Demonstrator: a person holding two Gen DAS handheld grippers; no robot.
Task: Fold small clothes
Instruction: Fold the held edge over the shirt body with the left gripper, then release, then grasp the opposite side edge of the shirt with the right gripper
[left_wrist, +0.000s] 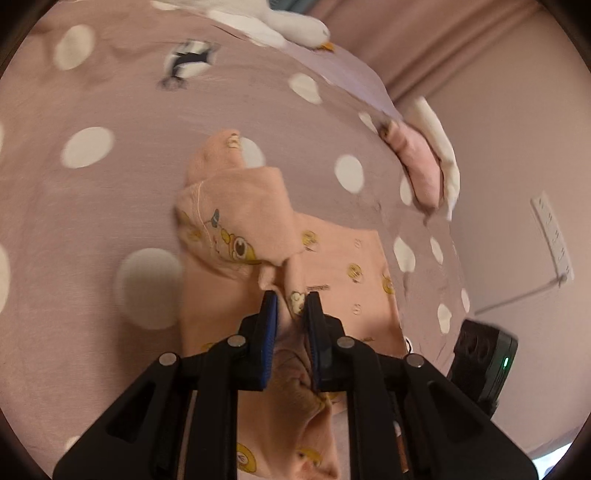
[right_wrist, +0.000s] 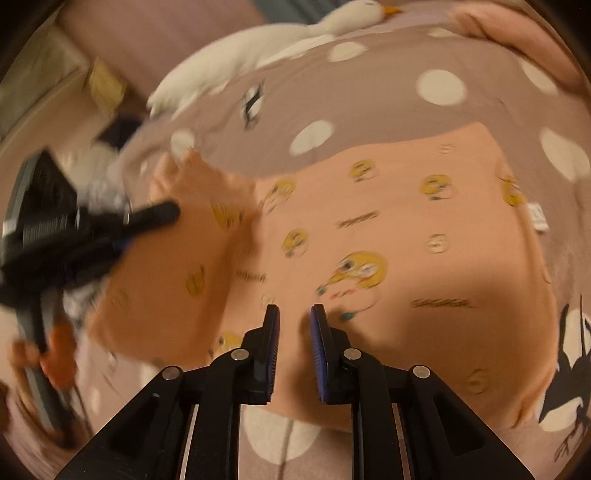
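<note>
A small peach garment with yellow cartoon prints lies on a pink dotted bedspread. In the left wrist view my left gripper is shut on a bunched fold of this garment and lifts it; a sleeve part is folded over beyond the fingertips. In the right wrist view my right gripper is open and empty, just above the garment's near middle. The left gripper shows blurred at the garment's left side.
A white plush goose lies at the far side of the bed. A folded pink and white pile sits at the bed's right edge in the left wrist view. A wall with a white power strip is beyond it.
</note>
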